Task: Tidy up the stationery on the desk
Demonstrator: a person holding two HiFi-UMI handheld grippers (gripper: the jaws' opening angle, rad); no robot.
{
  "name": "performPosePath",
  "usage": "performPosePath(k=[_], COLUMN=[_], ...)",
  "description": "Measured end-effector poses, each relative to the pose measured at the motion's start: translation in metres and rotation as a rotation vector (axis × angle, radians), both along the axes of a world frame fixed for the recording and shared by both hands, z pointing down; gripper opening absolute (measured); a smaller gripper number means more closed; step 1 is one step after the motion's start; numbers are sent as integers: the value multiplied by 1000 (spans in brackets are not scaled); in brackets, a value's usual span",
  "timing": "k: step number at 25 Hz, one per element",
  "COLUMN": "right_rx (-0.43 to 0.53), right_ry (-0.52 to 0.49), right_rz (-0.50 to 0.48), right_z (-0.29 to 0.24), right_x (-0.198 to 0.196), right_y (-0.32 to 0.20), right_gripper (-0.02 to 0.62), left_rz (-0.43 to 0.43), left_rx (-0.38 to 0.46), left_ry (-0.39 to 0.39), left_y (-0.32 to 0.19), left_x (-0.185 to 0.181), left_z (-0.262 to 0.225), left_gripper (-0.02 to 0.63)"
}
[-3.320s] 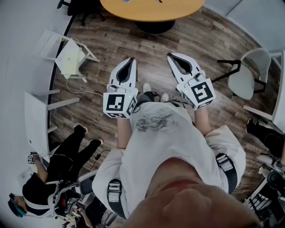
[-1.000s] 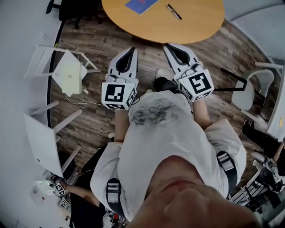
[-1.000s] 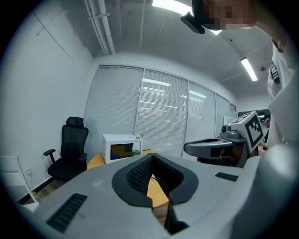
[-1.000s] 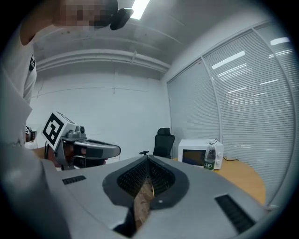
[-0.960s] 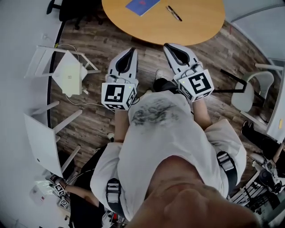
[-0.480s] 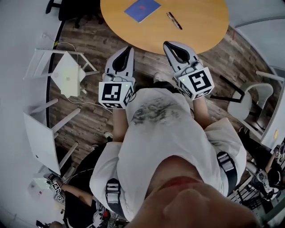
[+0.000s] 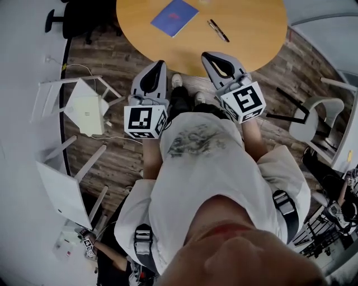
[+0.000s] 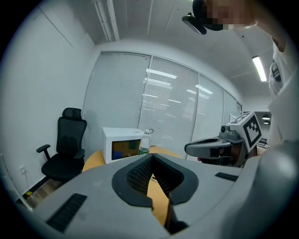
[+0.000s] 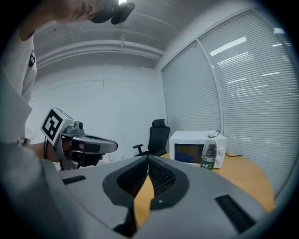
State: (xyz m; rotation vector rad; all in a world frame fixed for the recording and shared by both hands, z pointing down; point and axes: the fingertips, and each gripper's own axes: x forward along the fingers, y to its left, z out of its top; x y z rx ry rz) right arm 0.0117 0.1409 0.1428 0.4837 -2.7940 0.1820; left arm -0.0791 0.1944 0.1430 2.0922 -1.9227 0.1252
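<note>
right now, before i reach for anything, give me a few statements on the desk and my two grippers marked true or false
1. The left gripper and right gripper are both shut and hold nothing. True.
2. The pen lies on top of the blue notebook. False: the pen lies apart from it, on the bare round table, to the notebook's right in the head view.
3. A water bottle stands next to the white microwave. True.
4. The blue notebook lies on the floor. False: it lies on the round table.
</note>
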Motion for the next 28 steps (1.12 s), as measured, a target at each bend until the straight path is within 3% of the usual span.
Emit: performPosePath(k=[13,28], right_rx=[-62,-135], right_ry=[102,186], right_rz=[137,227], right_z=[50,128], right_x=[-71,-103], right_y=[-57,-115], right_gripper=[63,63], left_rz=[170,272], left_rx=[-78,-189], left_ry=[66,70], left_y=[-75,-142], left_x=[-76,-110], left_z=[57,145], left_gripper=[8,8])
